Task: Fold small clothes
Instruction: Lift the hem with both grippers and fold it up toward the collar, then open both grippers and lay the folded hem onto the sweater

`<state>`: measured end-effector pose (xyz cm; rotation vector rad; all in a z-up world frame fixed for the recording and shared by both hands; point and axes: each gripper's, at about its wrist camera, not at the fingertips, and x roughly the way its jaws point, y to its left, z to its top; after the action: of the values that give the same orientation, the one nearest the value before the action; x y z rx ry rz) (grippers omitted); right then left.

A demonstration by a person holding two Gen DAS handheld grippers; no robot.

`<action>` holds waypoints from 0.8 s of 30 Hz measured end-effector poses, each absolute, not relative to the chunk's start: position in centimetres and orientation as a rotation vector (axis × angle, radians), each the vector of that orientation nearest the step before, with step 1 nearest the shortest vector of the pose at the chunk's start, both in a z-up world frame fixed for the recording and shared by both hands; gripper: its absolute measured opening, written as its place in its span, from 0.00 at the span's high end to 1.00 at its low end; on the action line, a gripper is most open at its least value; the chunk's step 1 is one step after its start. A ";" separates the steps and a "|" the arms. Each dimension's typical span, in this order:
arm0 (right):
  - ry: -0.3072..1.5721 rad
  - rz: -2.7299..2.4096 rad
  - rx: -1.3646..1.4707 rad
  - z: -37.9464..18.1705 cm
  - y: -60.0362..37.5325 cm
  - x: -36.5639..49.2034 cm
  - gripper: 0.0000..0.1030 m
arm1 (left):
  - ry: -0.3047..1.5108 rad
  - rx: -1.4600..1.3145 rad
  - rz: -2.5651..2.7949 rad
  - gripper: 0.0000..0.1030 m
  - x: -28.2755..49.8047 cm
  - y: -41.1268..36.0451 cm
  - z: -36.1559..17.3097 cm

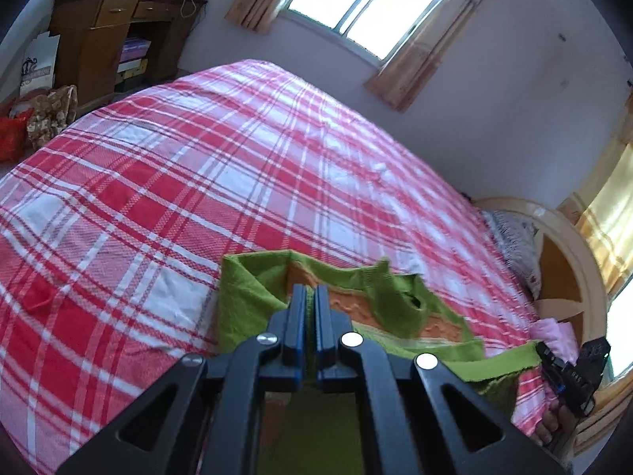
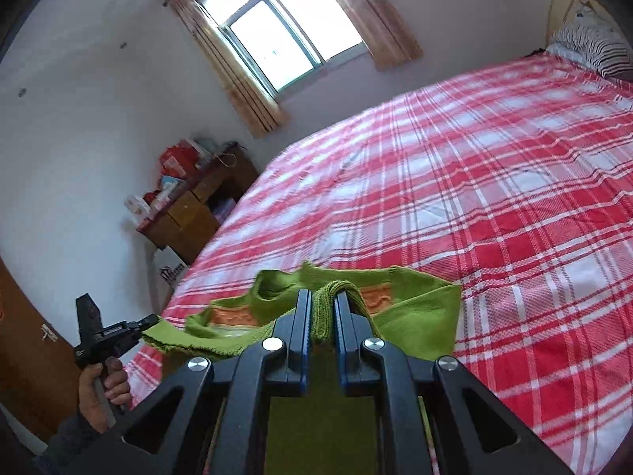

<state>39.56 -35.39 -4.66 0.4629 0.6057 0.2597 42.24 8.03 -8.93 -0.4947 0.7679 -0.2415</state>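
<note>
Fig.: my left gripper (image 1: 310, 297) & right gripper (image 2: 322, 301), both clenched on the green garment (image 1: 253, 297), hold its 2 ends apart above the plaid bed (image 1: 158, 182), prob. to lay it flat for folding.

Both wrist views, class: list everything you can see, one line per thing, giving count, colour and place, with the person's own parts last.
Garment: one, green with an orange band, at the near edge of the bed, stretched between both tongs.
Bedspread: one, red, pink and white plaid, covering the bed.
Pillow: one, black-and-white striped, at the head of the bed.
Headboard: one, yellowish wood, curved, behind the pillow.
Window: one, bright, in the far wall.
Curtains: tan, on both sides of the window.
Desk: one, brown wood, in the corner, piled with boxes.
Left tongs: black, shut on the garment.
Right tongs: black, shut on a bunched garment edge.
Hand: gripping the left tongs' handle.
</note>
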 end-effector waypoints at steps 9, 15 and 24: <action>0.788 0.141 0.420 -10.4 -36.1 47.0 0.57 | 0.843 -0.408 -0.069 0.88 44.8 8.2 -11.7; 0.724 0.098 0.384 -10.2 -37.2 45.1 0.27 | 0.772 -0.296 -0.064 0.53 42.2 8.9 -10.7; 0.826 0.185 0.124 -11.1 -33.2 45.6 0.39 | 0.864 0.067 -0.130 0.47 44.5 2.2 -12.1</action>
<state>45.61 -33.20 -11.06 0.1236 0.8263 0.1853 44.50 2.21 -12.12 0.0672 0.8641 -0.1295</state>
